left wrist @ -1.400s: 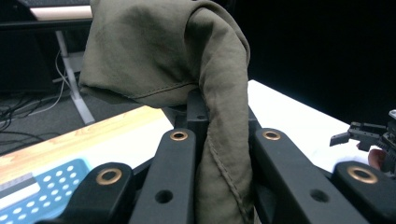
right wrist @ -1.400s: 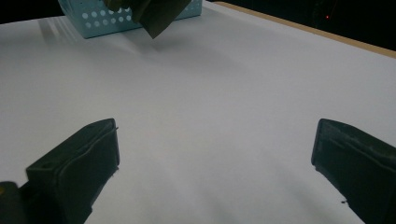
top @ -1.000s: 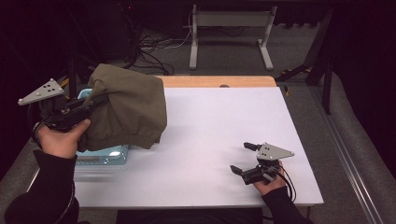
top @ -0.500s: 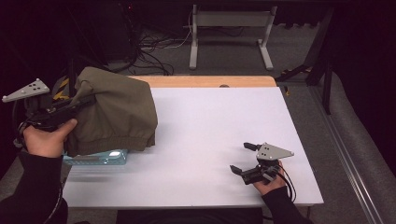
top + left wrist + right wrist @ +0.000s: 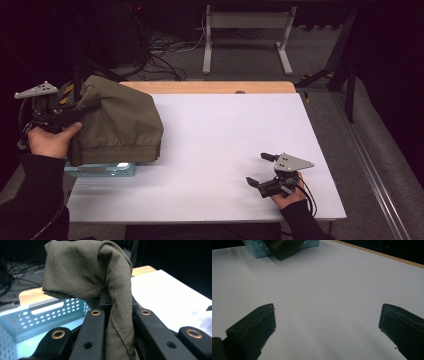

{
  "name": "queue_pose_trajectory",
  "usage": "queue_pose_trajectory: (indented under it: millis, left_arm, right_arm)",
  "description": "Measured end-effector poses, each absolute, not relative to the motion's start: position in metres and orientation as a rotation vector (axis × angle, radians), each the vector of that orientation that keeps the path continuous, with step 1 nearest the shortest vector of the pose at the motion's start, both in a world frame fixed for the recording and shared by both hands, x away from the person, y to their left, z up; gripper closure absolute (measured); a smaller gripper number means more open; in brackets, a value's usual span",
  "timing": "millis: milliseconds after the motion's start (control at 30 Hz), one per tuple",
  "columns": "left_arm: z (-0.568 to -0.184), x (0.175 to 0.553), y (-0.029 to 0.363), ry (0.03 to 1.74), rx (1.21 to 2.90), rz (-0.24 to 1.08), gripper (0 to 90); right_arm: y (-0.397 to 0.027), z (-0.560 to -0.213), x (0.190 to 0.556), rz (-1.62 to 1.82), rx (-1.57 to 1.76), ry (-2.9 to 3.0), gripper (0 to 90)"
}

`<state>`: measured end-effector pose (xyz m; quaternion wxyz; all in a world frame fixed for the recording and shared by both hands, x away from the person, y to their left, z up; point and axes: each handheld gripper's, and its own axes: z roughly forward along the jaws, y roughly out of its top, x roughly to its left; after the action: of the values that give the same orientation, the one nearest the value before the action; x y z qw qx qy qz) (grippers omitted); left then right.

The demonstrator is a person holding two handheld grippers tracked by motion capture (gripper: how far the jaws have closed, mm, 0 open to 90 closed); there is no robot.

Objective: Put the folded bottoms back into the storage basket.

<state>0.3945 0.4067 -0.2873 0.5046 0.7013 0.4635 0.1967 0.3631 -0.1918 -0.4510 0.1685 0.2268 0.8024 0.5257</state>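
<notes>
The cloth point(image 5: 122, 120) is olive green, thin and creased, with a stitched seam along one edge and a thicker ribbed hem at its lower border. It is lifted at the left end of the table point(image 5: 225, 145), hanging in a loose bunch over a pale blue basket point(image 5: 100, 170) with perforated walls, and it hides most of that basket from above. In the left gripper view a fold of the cloth point(image 5: 117, 315) runs down between the two black jaws, which are pressed together on it; the basket point(image 5: 37, 320) sits just behind and below.

The left gripper point(image 5: 82, 107) is held out past the left table edge, with the hand point(image 5: 50, 140) beside the cloth.

The right gripper point(image 5: 262, 170) rests near the front right corner of the table, jaws spread wide with nothing between them; in its own view only bare white surface lies between the jaws.

The white tabletop between basket and right gripper is free. A wooden strip point(image 5: 210, 87) borders the far edge.
</notes>
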Motion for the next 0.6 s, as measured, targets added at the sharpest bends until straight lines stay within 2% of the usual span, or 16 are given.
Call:
queue_pose_trajectory:
  millis: [600]
  left_arm:
    - [-0.301, 0.424, 0.428, 1.219, 1.792, 0.463, 82.8]
  right_arm:
    - [-0.191, -0.451, 0.363, 1.489, 0.639, 2.286, 1.5]
